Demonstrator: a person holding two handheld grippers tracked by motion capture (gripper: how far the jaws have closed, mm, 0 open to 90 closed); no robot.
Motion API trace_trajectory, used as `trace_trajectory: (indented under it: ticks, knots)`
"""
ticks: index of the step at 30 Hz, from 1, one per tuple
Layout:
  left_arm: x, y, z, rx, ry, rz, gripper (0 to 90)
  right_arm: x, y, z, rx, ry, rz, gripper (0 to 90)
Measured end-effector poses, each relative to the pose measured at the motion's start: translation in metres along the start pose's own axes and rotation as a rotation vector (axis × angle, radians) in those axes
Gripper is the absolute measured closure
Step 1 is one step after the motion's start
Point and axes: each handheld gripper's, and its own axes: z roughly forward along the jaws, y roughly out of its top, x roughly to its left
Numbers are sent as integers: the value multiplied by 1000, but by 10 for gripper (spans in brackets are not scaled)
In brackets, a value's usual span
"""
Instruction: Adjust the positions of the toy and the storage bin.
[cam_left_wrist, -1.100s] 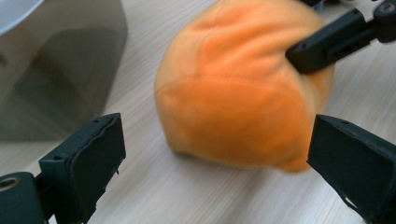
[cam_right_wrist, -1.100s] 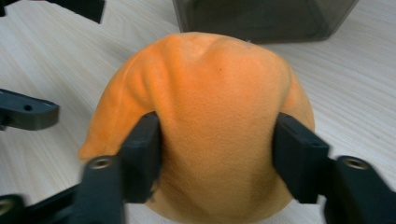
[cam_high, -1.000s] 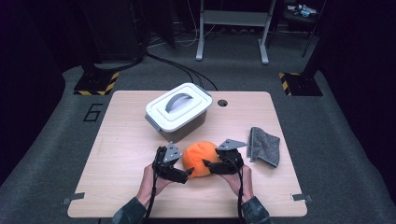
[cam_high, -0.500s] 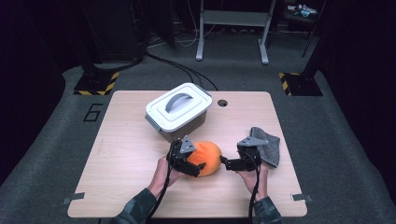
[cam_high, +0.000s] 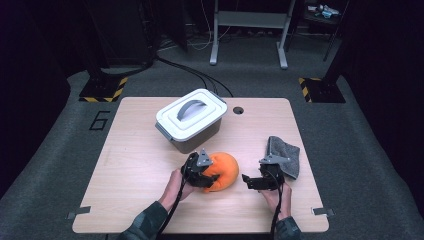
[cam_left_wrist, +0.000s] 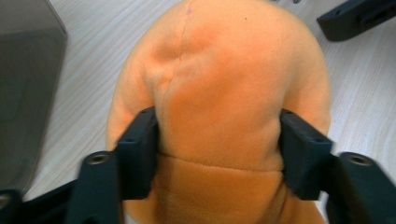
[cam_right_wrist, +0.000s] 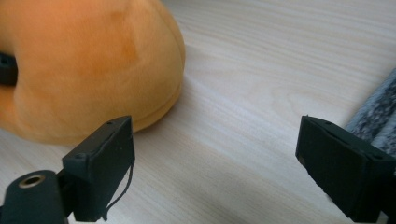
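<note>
The right gripper (cam_high: 248, 181) is letting go of the orange plush toy (cam_high: 225, 169) and drawing back toward lower right, jaws spread, while the left gripper (cam_high: 207, 177) is carrying the toy rightward.

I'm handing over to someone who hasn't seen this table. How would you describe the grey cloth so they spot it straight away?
Start at the wooden table and go to its right edge, well away from the lidded grey box. The grey cloth lies there crumpled, just beyond the open right gripper. It is the only flat, dark, soft item; the orange plush nearby is rounded and bright.
</note>
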Motion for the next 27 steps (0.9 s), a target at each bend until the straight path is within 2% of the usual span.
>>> trace_trajectory:
  ticks: [6, 10, 14, 19, 27]
  knots:
    - [-1, -4, -2, -28, 4, -3, 595, 2, -6, 11, 17, 3, -10, 122]
    - [1, -7, -6, -60, 8, -8, 657, 3, -6, 17, 19, 4, -11, 125]
    - [4, -8, -12, -83, 2, -17, 672, 2, -6, 22, 17, 3, -15, 123]
    - [9, -12, -23, -76, 21, -8, 672, 3, -6, 28, 21, 1, -24, 119]
    - [21, -28, -44, -74, 48, -34, 670, 3, -6, 32, 26, 0, -29, 117]
